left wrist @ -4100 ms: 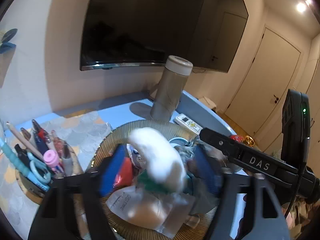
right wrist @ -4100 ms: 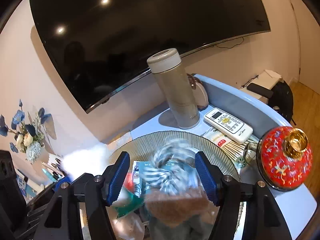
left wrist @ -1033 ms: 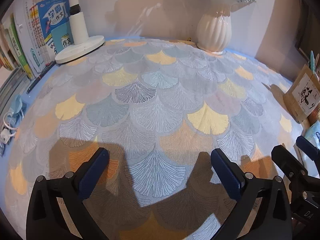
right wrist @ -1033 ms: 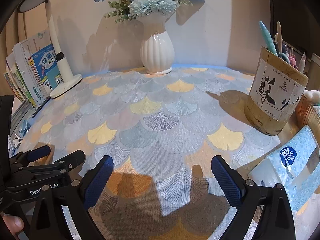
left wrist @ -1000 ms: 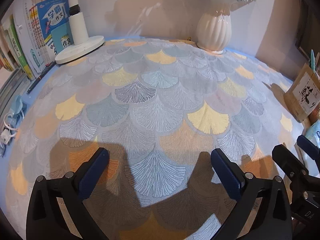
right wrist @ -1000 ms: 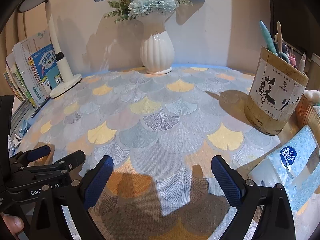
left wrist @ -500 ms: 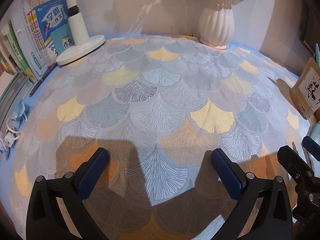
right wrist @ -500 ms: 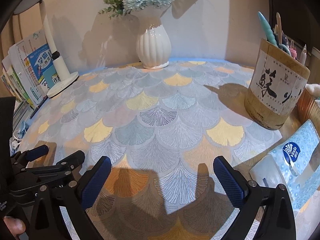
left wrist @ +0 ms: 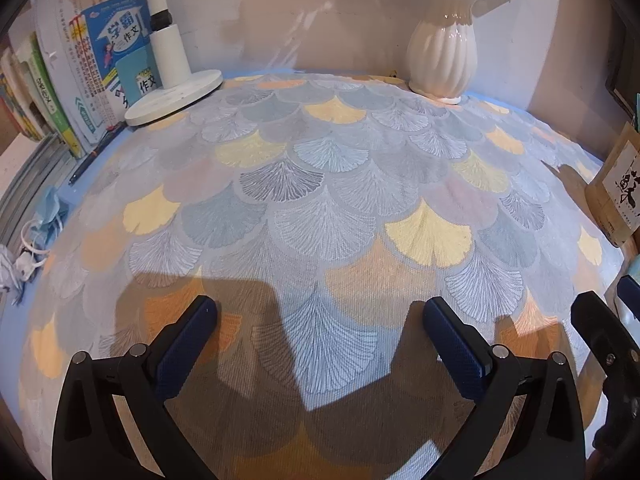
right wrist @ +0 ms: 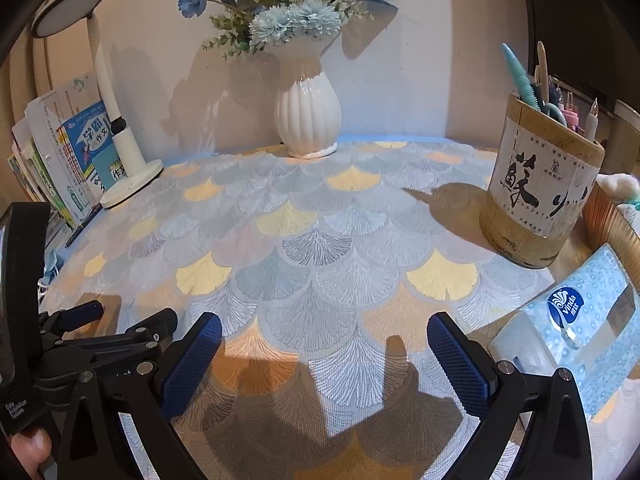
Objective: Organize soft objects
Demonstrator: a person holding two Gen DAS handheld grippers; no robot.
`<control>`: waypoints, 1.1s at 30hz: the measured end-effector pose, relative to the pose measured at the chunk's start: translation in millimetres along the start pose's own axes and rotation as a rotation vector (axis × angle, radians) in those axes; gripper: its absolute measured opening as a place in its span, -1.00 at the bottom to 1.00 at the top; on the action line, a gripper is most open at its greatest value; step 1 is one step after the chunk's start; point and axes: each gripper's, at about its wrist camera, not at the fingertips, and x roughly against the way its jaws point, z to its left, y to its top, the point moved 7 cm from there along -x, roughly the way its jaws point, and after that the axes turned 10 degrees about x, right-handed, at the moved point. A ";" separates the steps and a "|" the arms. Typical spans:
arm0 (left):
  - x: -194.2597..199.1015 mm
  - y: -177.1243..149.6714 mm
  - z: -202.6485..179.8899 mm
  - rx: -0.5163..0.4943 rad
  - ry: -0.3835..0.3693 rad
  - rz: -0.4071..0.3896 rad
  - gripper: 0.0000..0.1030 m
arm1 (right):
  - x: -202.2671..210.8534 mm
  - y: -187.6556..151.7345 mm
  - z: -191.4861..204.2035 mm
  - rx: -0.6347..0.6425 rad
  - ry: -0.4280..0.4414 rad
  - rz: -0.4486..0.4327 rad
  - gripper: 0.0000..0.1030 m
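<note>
Both my grippers hover spread wide and empty over the fan-patterned mat [left wrist: 320, 208] — left gripper [left wrist: 320, 316], right gripper [right wrist: 324, 332]. The only soft object I see, a white fluffy ball [right wrist: 620, 184], peeks in at far right; its orientation is unreadable.

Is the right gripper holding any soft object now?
No, the right gripper is open and only the patterned table mat lies between its fingers.
</note>
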 end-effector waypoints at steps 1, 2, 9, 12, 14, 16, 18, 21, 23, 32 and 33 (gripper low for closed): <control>0.1 0.0 0.7 0.003 -0.002 0.000 1.00 | -0.8 0.1 0.4 0.001 0.000 0.004 1.00; 0.4 0.1 1.2 0.006 -0.004 -0.001 1.00 | -1.2 0.0 0.3 0.002 0.001 0.006 1.00; 3.4 0.8 7.4 0.043 0.010 -0.019 0.99 | -2.2 0.0 1.0 0.006 0.006 0.006 1.00; 6.0 2.9 13.0 0.086 -0.017 -0.031 0.99 | -2.5 0.0 1.3 0.008 0.006 0.007 1.00; 7.4 4.7 16.5 0.112 -0.034 -0.038 0.99 | -2.7 0.0 1.4 0.008 0.006 0.007 1.00; 8.5 5.8 19.0 0.130 -0.041 -0.045 0.99 | -2.4 0.0 1.6 0.007 0.006 0.008 1.00; 9.3 6.6 20.5 0.141 -0.040 -0.052 0.99 | -2.4 0.1 1.7 0.007 0.005 0.008 1.00; 11.0 7.2 20.5 0.141 -0.038 -0.062 0.99 | -2.7 -0.3 2.4 0.011 0.006 0.010 1.00; 13.4 7.6 19.7 0.134 -0.034 -0.076 0.99 | -3.1 -0.4 2.9 0.014 0.007 0.012 1.00; 14.9 7.5 18.7 0.128 -0.032 -0.085 0.99 | -4.8 -0.7 3.3 0.017 0.011 0.018 1.00; 14.8 7.6 18.6 0.128 -0.034 -0.084 0.99 | -4.8 -0.7 3.4 0.017 0.011 0.018 1.00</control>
